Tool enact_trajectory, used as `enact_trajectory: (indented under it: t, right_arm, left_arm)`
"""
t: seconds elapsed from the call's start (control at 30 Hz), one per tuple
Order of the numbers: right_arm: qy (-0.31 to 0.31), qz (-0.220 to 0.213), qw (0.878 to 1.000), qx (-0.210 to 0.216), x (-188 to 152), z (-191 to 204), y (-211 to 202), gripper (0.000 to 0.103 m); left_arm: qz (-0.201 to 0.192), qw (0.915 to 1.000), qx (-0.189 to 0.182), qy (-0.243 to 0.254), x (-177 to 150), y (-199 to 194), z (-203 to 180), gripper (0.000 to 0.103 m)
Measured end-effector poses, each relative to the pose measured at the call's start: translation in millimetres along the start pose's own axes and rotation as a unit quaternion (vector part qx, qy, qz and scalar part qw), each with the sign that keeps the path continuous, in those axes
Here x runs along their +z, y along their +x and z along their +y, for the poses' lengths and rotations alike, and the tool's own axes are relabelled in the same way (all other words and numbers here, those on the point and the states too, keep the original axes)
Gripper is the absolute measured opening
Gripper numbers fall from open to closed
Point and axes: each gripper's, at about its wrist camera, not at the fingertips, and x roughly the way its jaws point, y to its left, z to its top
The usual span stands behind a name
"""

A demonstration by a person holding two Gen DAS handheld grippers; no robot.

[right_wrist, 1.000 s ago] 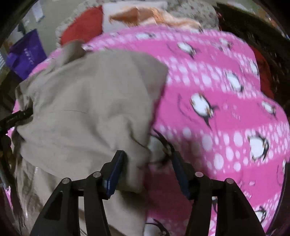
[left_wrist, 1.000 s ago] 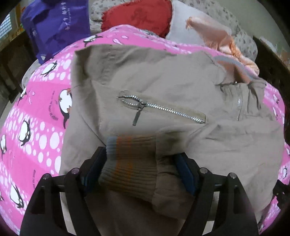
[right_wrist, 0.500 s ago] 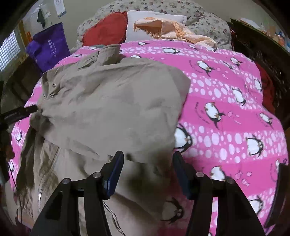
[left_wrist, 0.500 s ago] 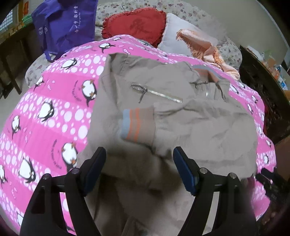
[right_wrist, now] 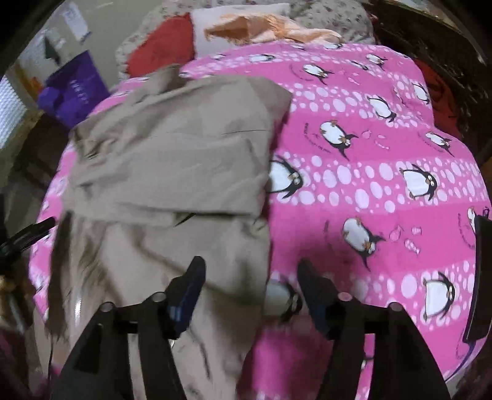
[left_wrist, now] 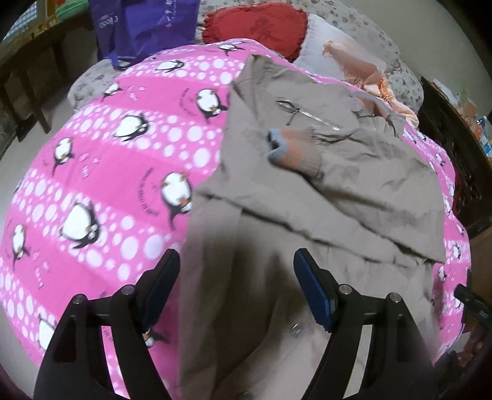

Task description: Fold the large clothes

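Note:
A large tan jacket (left_wrist: 307,190) lies on a pink penguin-print bedspread (left_wrist: 101,172), with both sleeves folded in over its front. One sleeve ends in a knit cuff (left_wrist: 292,150) striped grey and orange, just below a silver pocket zipper (left_wrist: 310,115). My left gripper (left_wrist: 236,270) hangs open above the jacket's lower part, nothing between its pads. In the right wrist view the jacket (right_wrist: 172,166) fills the left half. My right gripper (right_wrist: 249,283) is over its right edge with jaws opening and nothing pinched.
A red cushion (left_wrist: 261,27), a white pillow and a peach cloth (left_wrist: 363,67) lie at the bed's head. A purple bag (left_wrist: 144,24) hangs at the far left. Dark wooden furniture (left_wrist: 455,129) lines the right side. A dark flat object (right_wrist: 481,277) lies at the bedspread's right edge.
The left gripper let go of the striped cuff and drew back toward the jacket's lower part. The right gripper released the folded sleeve, pulled back, and its jaws widened.

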Motion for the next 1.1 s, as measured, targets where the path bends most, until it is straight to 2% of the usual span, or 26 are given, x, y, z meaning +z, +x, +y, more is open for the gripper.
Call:
enact_trajectory:
  t: [0.03,0.2,0.3,0.37,0.53,0.6,0.67,0.7,0.73,0.8,0.9,0.97,1.1]
  right_arm:
    - [0.002,0.001,1.0,0.012,-5.7,-1.3,-3.5,0.067]
    - [0.021,-0.001,1.0,0.021,-10.6,1.1,4.0,0.067]
    - [0.024,0.013,0.999,0.023,-12.3,10.1,14.0,0.067]
    - [0.007,0.017,1.0,0.007,-12.7,16.4,17.0,0.067]
    - [0.006,-0.019,0.998,-0.062,1.5,6.7,39.0,0.068]
    - [0.018,-0.014,0.998,-0.061,8.2,1.4,55.0,0.067]
    - [0.036,-0.02,0.998,-0.037,17.5,-3.7,67.9,0.063]
    - [0.048,-0.03,0.998,-0.029,22.3,-6.1,70.1,0.054]
    - [0.065,-0.045,0.997,-0.025,26.6,-9.4,69.0,0.036]
    - [0.113,-0.076,0.99,-0.025,34.5,-24.1,63.9,0.016]
    - [0.206,-0.076,0.976,0.007,35.6,-56.4,69.6,0.019]
    - [0.238,-0.069,0.968,0.025,32.7,-67.0,75.4,0.019]
    - [0.173,-0.054,0.983,-0.018,32.0,-48.5,66.0,0.021]
  left_arm:
    - [0.001,1.0,0.0,0.005,-3.9,-1.5,0.1,0.076]
    - [0.02,0.9996,0.002,0.018,-17.6,-0.1,0.6,0.076]
    - [0.026,0.9995,0.004,0.02,-28.7,-3.3,4.3,0.076]
    - [0.032,0.9992,0.004,0.023,-36.5,-4.3,8.4,0.076]
    - [0.057,0.9984,0.004,0.005,-53.4,1.8,21.3,0.076]
    - [0.065,0.9979,0.002,-0.003,-57.9,2.5,24.8,0.076]
    - [0.066,0.9978,0.002,-0.007,-60.7,1.3,28.0,0.076]
    - [0.067,0.9977,0.004,-0.007,-61.5,0.7,29.6,0.076]
    - [0.067,0.9977,0.007,-0.008,-62.0,-0.2,32.1,0.076]
    - [0.066,0.9977,0.01,-0.016,-63.0,-1.6,37.8,0.076]
    - [0.069,0.9971,0.011,-0.03,-64.7,-0.8,46.9,0.076]
    - [0.072,0.9968,0.009,-0.034,-65.6,0.8,49.7,0.076]
    - [0.068,0.9972,-0.003,-0.03,-67.0,-3.2,50.9,0.076]
